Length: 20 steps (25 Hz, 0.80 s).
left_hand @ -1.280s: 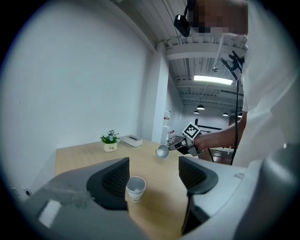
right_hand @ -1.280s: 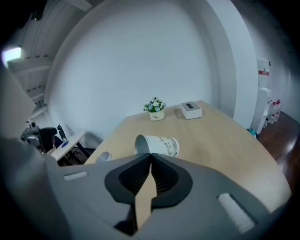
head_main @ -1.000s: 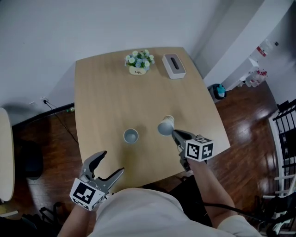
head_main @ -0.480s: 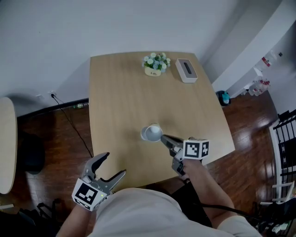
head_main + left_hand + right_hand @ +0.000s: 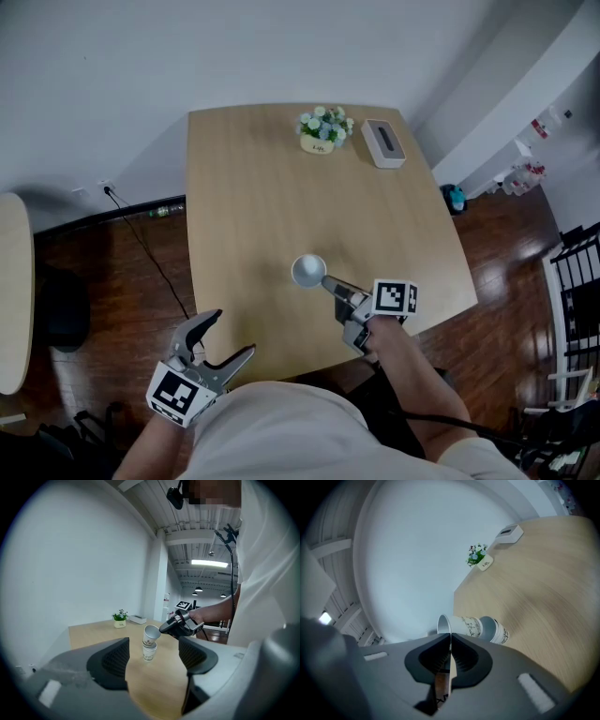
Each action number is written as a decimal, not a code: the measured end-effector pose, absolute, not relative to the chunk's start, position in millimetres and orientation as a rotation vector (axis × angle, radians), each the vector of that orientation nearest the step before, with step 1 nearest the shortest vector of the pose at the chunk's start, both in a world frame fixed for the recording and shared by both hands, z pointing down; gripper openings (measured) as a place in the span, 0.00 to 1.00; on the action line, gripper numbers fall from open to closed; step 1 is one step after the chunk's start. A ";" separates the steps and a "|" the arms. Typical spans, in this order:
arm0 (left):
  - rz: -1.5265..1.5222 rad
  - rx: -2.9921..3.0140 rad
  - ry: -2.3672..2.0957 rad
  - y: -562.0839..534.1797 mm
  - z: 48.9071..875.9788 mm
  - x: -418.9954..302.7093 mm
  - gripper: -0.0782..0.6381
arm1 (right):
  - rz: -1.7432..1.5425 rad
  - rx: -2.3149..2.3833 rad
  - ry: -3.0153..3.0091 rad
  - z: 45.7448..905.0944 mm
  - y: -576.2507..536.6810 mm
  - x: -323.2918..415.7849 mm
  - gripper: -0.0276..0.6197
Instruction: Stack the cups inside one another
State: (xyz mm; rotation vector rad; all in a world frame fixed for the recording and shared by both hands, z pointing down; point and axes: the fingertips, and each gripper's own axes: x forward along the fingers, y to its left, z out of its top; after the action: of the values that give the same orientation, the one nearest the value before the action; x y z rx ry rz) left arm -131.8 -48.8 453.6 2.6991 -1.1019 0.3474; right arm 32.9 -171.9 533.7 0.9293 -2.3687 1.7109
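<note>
On the pale wooden counter (image 5: 253, 187) the two paper cups have come together a little in from the near edge. The right claw (image 5: 330, 284) is pinched tight on the rim of the upper cup (image 5: 151, 633), with the thin cup wall caught between its two pads. That cup is tipped, its open mouth leaning towards the claw and its base at the mouth of the lower cup (image 5: 149, 651). The lower cup stands upright on the wood. Seen from above, the tilted cup covers the one beneath it almost completely. I cannot tell whether the base has dropped inside the lower cup or only rests at its rim.

The left claw (image 5: 232, 332) hangs off the near left corner of the counter, well apart from the cups. Its jaws are spread wide with nothing between them, and it points across the wood towards the pair.

At the far edge a small pot of flowers (image 5: 320, 129) sits just beside a white tissue box (image 5: 383, 142), both well away from the cups.
</note>
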 end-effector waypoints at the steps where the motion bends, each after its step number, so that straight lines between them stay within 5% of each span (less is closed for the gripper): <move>1: 0.347 2.700 -1.100 -49.6 453.6 -132.5 0.60 | 1.715 0.946 -2.354 536.6 -172.5 35.1 0.07; 16: 0.343 2.703 -1.077 -54.4 453.8 -135.7 0.60 | 1.800 1.017 -2.309 555.6 -179.5 48.1 0.07; 20: 0.340 2.705 -1.070 -55.0 454.7 -134.7 0.60 | 1.832 1.020 -2.329 553.5 -182.6 47.2 0.17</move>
State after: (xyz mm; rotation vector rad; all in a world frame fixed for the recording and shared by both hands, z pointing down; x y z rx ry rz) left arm -134.7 -55.0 454.7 2.7046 -1.0702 0.3405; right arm 47.2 -182.6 553.5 1.0204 -2.3286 1.8323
